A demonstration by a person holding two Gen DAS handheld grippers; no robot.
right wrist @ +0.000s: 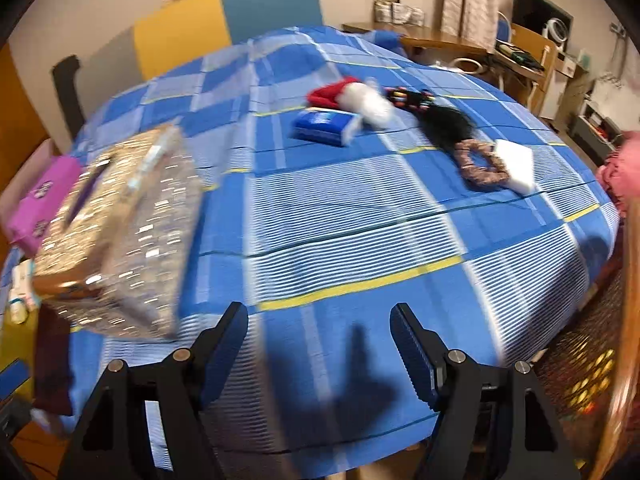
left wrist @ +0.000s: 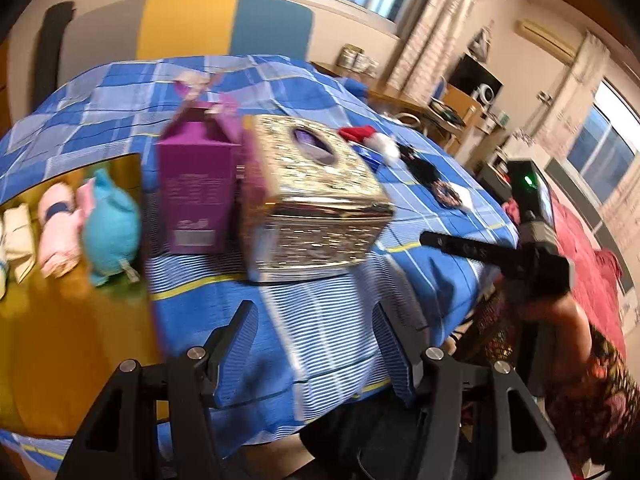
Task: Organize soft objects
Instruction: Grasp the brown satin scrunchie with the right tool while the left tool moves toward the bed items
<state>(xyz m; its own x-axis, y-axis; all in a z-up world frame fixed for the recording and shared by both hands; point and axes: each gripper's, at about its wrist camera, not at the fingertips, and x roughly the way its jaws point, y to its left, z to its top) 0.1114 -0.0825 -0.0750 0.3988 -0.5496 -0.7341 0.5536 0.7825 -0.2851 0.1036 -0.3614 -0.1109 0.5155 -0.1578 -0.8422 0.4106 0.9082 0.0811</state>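
Left wrist view: left gripper (left wrist: 316, 344) at the bottom of the frame, jaws spread wide with nothing between them, above the blue checked cloth (left wrist: 320, 340).
Boxes: gold box (left wrist: 312, 200) with an oval hole in its top sits at frame centre; purple carton (left wrist: 200, 192) stands just left of it, touching or nearly so.
Soft toys: turquoise plush (left wrist: 108, 228), pink plush (left wrist: 60, 232) and a cream one (left wrist: 18, 240) lie side by side at the left edge, on a yellow surface (left wrist: 72, 340) beside the cloth.
Right gripper: right gripper (left wrist: 440, 240) enters from the right edge, only one dark finger clear in this view.
Right wrist view: same gripper (right wrist: 320, 352) at the bottom, jaws wide and empty over the cloth.
Loose items: red and white plush (right wrist: 352, 98), blue packet (right wrist: 322, 126), black tuft (right wrist: 446, 122), patterned scrunchie (right wrist: 480, 164) and white pad (right wrist: 516, 164) are strung across the upper right of the cloth, well apart from the jaws.
Blur: both views are smeared, so fine detail is unclear.
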